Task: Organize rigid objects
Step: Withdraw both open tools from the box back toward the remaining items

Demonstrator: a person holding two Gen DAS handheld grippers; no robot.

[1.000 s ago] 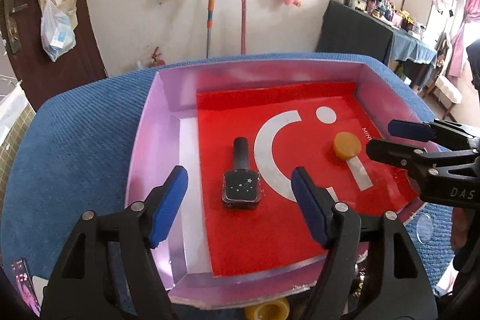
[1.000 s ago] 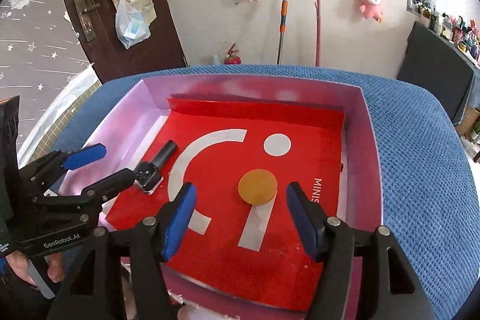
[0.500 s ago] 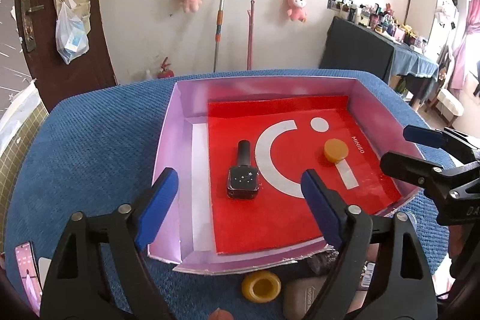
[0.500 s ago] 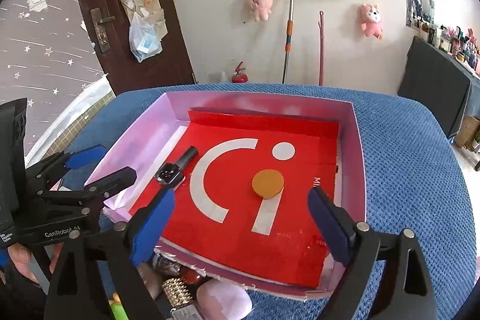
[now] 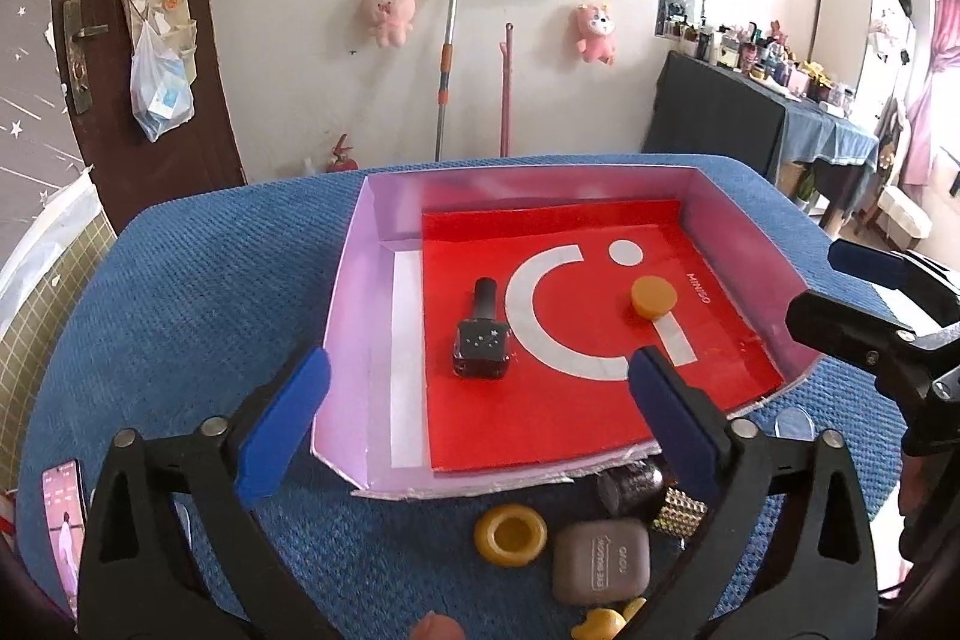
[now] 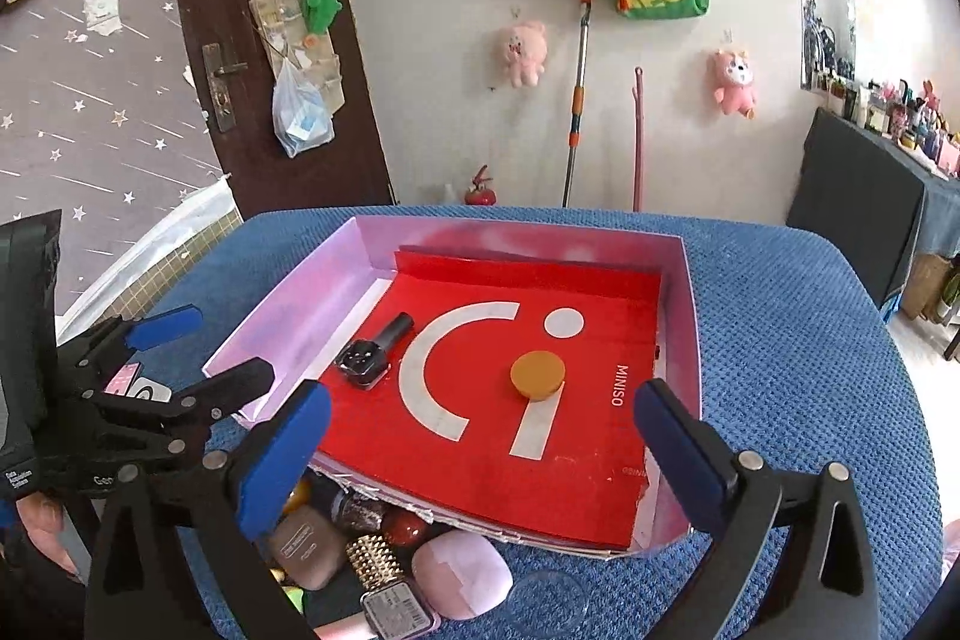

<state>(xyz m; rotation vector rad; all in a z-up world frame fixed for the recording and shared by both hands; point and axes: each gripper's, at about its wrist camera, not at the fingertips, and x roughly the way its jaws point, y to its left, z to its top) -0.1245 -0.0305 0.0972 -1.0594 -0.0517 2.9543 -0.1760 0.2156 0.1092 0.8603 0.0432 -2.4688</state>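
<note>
A pink box (image 5: 354,274) with a red liner sits on the blue cloth. A black smartwatch (image 5: 482,343) lies at the liner's left and an orange disc (image 5: 653,297) at its right; both also show in the right wrist view, the smartwatch (image 6: 366,358) and the disc (image 6: 537,375). My left gripper (image 5: 477,364) hovers before the box's near edge, jaws opening, nothing between them. My right gripper (image 6: 480,394) hangs over the near edge, jaws also opening and empty. Each gripper shows at the side of the other's view, the right gripper (image 5: 840,292) and the left gripper (image 6: 198,346).
Loose items lie in front of the box: a yellow ring (image 5: 510,535), a brown case (image 5: 602,559), a pink case (image 6: 461,571), a gold studded cylinder (image 6: 375,562). A phone (image 5: 63,526) lies at the cloth's left edge. A wall with hanging toys stands behind.
Both grippers have drawn back and up from the box with their jaws spreading wider. The watch and disc stay where they lay. The loose items in front have come into view.
</note>
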